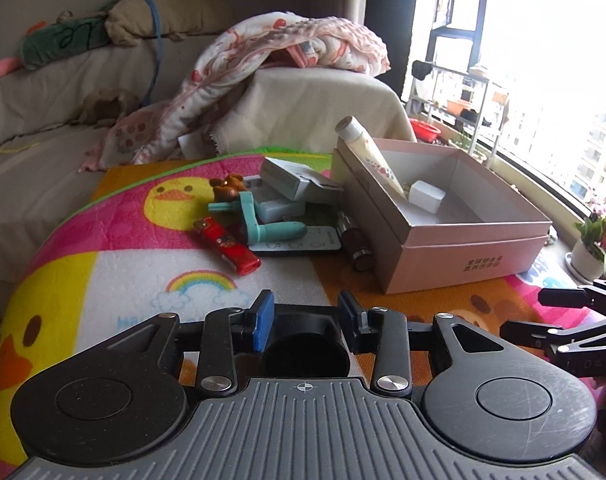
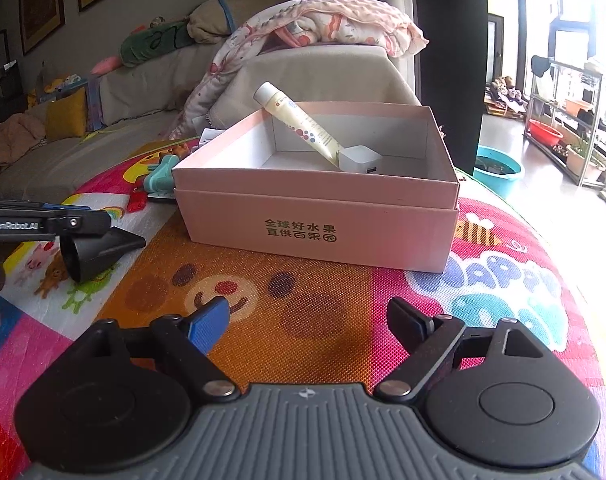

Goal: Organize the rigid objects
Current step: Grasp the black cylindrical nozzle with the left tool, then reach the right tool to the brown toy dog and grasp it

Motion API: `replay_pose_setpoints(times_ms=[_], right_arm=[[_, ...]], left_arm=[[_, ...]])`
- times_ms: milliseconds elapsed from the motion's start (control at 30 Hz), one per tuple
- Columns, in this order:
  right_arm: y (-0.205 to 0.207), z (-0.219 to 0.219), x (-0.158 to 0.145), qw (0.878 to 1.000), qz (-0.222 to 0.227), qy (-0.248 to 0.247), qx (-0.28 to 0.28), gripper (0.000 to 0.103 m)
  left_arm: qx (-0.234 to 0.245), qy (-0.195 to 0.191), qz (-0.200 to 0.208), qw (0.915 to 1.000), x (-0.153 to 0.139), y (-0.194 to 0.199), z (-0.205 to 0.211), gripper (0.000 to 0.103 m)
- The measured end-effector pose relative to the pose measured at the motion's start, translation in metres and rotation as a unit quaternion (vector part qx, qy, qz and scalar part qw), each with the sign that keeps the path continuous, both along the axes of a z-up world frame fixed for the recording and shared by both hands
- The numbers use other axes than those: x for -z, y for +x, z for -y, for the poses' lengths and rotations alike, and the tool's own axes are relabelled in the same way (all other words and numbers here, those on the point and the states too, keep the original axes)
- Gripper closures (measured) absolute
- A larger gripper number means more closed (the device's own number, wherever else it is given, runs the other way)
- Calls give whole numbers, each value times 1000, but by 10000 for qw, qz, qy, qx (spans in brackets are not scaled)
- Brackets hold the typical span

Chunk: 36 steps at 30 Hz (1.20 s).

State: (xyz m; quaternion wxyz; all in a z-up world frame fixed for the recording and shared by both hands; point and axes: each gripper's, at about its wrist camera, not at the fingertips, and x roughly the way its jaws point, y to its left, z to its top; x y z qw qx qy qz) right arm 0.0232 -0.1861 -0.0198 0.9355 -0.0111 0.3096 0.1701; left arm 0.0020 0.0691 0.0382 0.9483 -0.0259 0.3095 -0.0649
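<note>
A pink cardboard box (image 1: pixel 463 256) (image 2: pixel 315 224) stands open on a colourful play mat. Inside it a cream tube (image 1: pixel 373 156) (image 2: pixel 303 124) leans on the wall beside a white charger block (image 1: pixel 425 197) (image 2: pixel 361 159). Left of the box lies a pile: a red lighter (image 1: pixel 229 246), a teal plastic tool (image 1: pixel 263 220), a brown figurine (image 1: pixel 229 186), white boxes (image 1: pixel 291 184), a flat white remote (image 1: pixel 303 245) and a dark brown cylinder (image 1: pixel 353 242). My left gripper (image 1: pixel 305 316) is open and empty, short of the pile. My right gripper (image 2: pixel 309 320) is open and empty in front of the box.
The mat (image 2: pixel 303 300) covers a rounded table. A sofa with a pink blanket (image 1: pixel 287 52) and pillows stands behind. A potted plant (image 1: pixel 597 246) sits on the window sill at right. The left gripper also shows in the right wrist view (image 2: pixel 43 220).
</note>
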Motion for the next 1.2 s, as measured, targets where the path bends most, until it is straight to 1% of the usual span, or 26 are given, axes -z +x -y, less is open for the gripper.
replay_pose_setpoints(times_ms=[67,133,200,333,500,600,700,767,833,900,967,1000,1033,1100,1133,1200], right_arm=[[0,0,0,10000,-15,6,-2,17],[1,-1,0,10000,-35,-5,12,17],[1,0,1,10000,-39,-7,33,17],[2,1,1,10000,-44,8,78,17],[3,1,1,9999,-82,11,82,17],[2,1,1,10000,-59,15,77,17],[1,0,1,10000,-20,-18,48,17],[-2,-4,-1,9999,68,-143,48,17],[-5,-13,-9,9992,265,-306,-53,17],[-3,-28,-30,9973,449,-431,-390,17],[11,-47,-62,9949,580,-371,-733,17],[22,-58,-77,9939,539,-318,-906,17],[39,-71,-93,9930,417,-265,-1077,17],[81,-104,-116,9912,-7,-233,-1301,17],[105,-122,-122,9904,-248,-246,-1338,17],[151,-159,-123,9884,-625,-370,-1334,17]], left_arm=[[53,85,-39,9999,1,-3,4,63],[124,409,34,9991,5,-5,11,61],[169,603,28,9980,9,-4,17,57],[219,671,-159,9974,20,2,21,47],[142,465,-352,9982,34,11,17,45],[195,370,-253,9988,36,12,14,46],[215,123,-213,9995,36,13,8,46],[137,-175,-202,9995,35,11,0,46],[123,-447,-124,9988,33,8,-9,47],[75,-495,63,9987,31,4,-17,47],[-40,-464,272,9985,29,0,-27,47],[-93,-521,329,9981,29,-2,-32,47],[-128,-667,359,9970,30,-3,-38,47],[-128,-1023,411,9938,32,-5,-48,47],[-144,-1126,449,9925,32,-7,-51,47],[-167,-1230,541,9908,32,-9,-53,47]])
